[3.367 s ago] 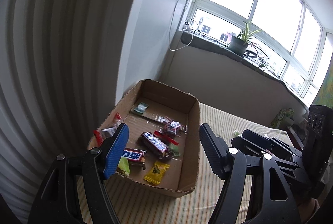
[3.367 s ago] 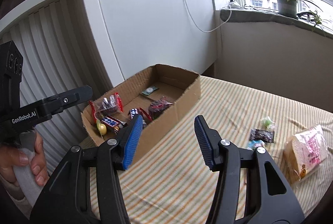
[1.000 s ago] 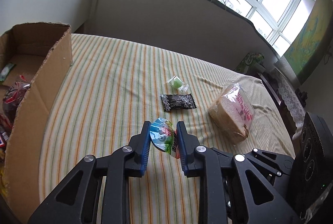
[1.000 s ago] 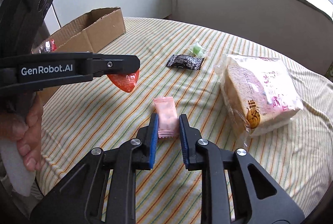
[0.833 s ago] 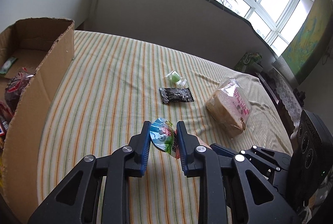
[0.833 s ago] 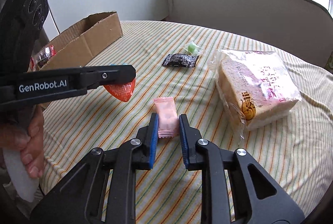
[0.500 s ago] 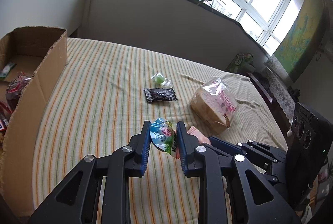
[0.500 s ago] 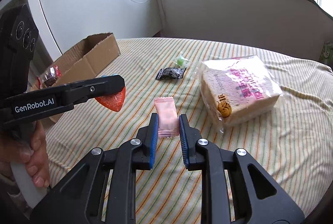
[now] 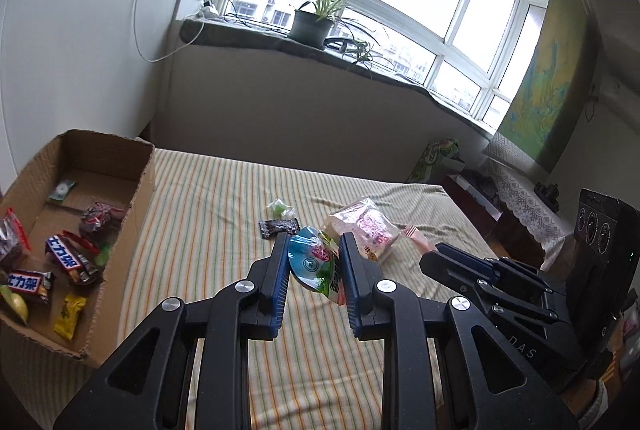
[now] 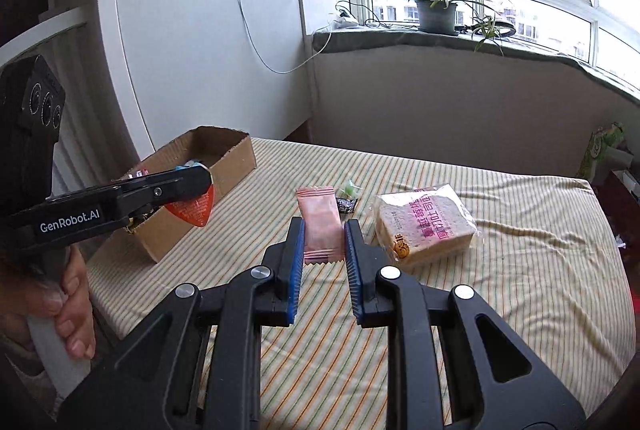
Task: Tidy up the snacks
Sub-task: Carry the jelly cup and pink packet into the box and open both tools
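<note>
Left gripper (image 9: pixel 313 255): your fingers are closed on a round blue-and-green snack pouch (image 9: pixel 314 264), held in the air above the striped tablecloth (image 9: pixel 208 214); in the right wrist view only its orange-red back (image 10: pixel 192 208) shows below the finger.
Right gripper (image 10: pixel 323 240): you are pinching a pink wrapped candy (image 10: pixel 320 224) by its lower half, clear of the cloth; its top stands above the pads.
Cardboard box (image 9: pixel 146 166): it sits at the left edge of the table, holding chocolate bars (image 9: pixel 66 258), a yellow candy (image 9: pixel 70 314) and other wrappers; its near end is cut off by the frame.
Still on the cloth: a bagged bread slice (image 10: pixel 424 226), a dark wrapped candy (image 9: pixel 279 228) and a small green candy (image 9: pixel 278 207) just behind it.
Hard to make out: the pink candy hides most of the dark one in your right view, and the print on both held packets is unreadable.
Your left hand (image 10: pixel 68 306): it is partly out of frame, wrapped around the white handle.
</note>
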{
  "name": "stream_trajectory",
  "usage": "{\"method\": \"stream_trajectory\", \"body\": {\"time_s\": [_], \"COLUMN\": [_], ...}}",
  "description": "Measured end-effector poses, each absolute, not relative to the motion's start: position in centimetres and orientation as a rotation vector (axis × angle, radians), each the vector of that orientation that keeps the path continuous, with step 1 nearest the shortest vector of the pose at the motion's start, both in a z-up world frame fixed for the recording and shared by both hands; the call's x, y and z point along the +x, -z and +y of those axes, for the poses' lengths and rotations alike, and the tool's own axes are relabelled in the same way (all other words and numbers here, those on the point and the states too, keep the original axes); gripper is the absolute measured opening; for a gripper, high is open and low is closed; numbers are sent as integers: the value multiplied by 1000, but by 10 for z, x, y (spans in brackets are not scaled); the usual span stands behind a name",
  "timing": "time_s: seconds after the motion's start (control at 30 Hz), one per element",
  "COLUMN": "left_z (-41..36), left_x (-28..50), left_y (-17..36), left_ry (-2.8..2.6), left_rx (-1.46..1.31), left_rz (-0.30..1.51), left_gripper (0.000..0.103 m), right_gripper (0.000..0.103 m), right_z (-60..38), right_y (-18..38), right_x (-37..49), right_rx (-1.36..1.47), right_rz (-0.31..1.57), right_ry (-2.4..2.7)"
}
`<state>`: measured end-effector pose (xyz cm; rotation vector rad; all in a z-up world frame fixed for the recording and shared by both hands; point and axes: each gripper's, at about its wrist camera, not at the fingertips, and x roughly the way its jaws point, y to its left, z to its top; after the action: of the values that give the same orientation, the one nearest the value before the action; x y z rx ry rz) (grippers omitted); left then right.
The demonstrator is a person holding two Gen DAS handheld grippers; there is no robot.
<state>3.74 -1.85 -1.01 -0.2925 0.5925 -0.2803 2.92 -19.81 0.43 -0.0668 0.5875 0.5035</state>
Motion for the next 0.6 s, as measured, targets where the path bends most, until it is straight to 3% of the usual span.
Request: {"method": "stream_trajectory", "body": {"time_s": [0.6], "left_z": [78], "left_x": [14], "left_y": [22], "left_ry": [151], "left_rx": [-449], "left_rz": [531], "left_gripper": [23], "right_gripper": [20], "right_z": [-59], "right_y": [6], "right_x": [49], "right_rx": [-233], "right_rz": [635], "right_ry": [-680]}}
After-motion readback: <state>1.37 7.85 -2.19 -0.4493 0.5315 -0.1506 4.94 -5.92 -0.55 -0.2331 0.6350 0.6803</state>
